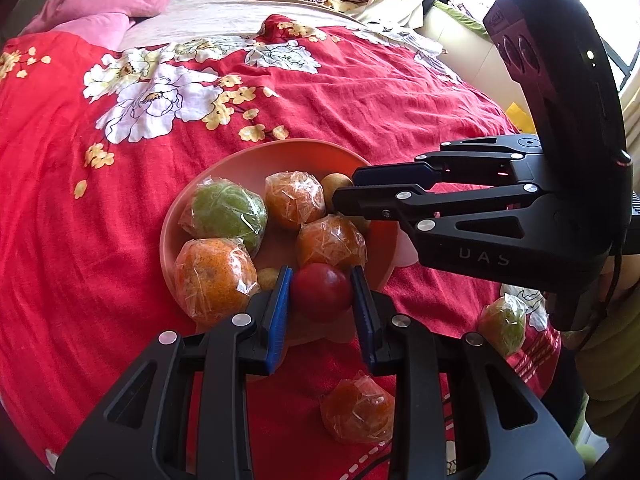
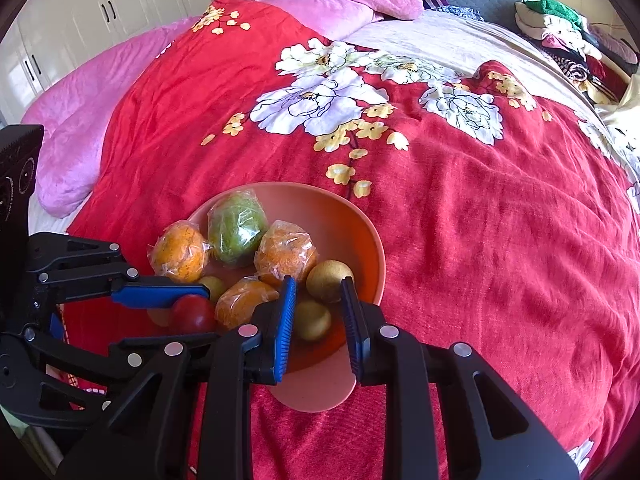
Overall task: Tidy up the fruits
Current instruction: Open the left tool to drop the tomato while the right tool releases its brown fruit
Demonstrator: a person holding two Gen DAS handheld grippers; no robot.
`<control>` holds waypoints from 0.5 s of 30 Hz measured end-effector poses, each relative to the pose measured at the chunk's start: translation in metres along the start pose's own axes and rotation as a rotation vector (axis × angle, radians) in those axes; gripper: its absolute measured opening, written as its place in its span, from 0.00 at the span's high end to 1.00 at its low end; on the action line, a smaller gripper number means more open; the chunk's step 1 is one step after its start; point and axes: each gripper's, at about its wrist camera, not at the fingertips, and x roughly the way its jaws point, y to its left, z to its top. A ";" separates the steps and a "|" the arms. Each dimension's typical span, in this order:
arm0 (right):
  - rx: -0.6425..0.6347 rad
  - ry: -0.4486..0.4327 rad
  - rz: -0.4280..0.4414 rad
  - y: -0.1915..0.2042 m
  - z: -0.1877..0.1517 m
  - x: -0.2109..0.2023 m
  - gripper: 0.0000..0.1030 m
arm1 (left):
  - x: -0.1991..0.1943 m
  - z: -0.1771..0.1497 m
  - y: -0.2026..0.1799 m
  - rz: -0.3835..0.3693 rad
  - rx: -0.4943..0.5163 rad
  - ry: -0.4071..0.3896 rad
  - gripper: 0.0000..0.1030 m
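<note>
We hold the red fruit [image 1: 320, 292] clamped between the blue pads [image 1: 279, 312] of our left gripper [image 1: 322, 300], right over the near rim of the pink bowl [image 1: 280, 156]. The fruit sits squarely between the fingertips, so from here it lies straight ahead and slightly down into the bowl; we judge the coming move to be little more than a release, with no reach left to make. The fruit is round, so there is no long axis to mind, only the open patch of bowl floor beneath it, hemmed by the wrapped orange fruits [image 1: 216, 276] on the left and ahead. Our right gripper [image 2: 320, 312] hovers over the bowl's other side with its jaws drawn close; in its own view a small yellow-green fruit [image 2: 312, 320] shows in the gap, but we cannot tell whether the pads actually press on it. Two wrapped fruits remain outside on the red floral bedspread [image 1: 360, 92]: an orange one [image 1: 356, 410] just below the left fingers and a green one [image 1: 502, 324] off to the right, nearer the right hand.
</note>
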 end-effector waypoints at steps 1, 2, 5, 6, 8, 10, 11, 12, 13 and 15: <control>0.000 0.000 -0.001 0.000 0.000 0.000 0.78 | 0.000 0.000 0.001 -0.002 -0.002 0.001 0.79; 0.002 -0.002 0.000 0.000 0.000 -0.001 0.78 | 0.000 0.000 0.001 -0.002 -0.002 0.000 0.79; 0.009 -0.014 0.006 0.000 -0.001 -0.006 0.72 | 0.000 0.000 0.001 -0.003 -0.004 0.000 0.79; 0.008 -0.017 0.005 0.000 -0.001 -0.008 0.70 | 0.000 -0.001 0.001 -0.002 -0.002 0.000 0.79; 0.011 -0.021 0.008 0.000 -0.001 -0.011 0.67 | -0.001 -0.001 0.001 -0.003 -0.003 0.000 0.79; 0.012 -0.026 0.008 0.000 -0.001 -0.013 0.65 | 0.000 -0.001 0.001 -0.005 -0.006 0.000 0.79; 0.014 -0.030 0.008 0.000 -0.002 -0.015 0.64 | 0.000 -0.001 0.001 -0.004 -0.006 -0.001 0.79; 0.016 -0.032 0.008 0.000 -0.002 -0.016 0.63 | 0.000 -0.001 0.001 -0.002 -0.007 -0.001 0.79; 0.018 -0.035 0.008 0.000 -0.002 -0.017 0.63 | 0.000 -0.001 0.001 -0.002 -0.007 0.000 0.79; 0.021 -0.040 0.006 -0.001 -0.003 -0.020 0.61 | 0.000 -0.001 0.001 -0.001 -0.005 0.000 0.79</control>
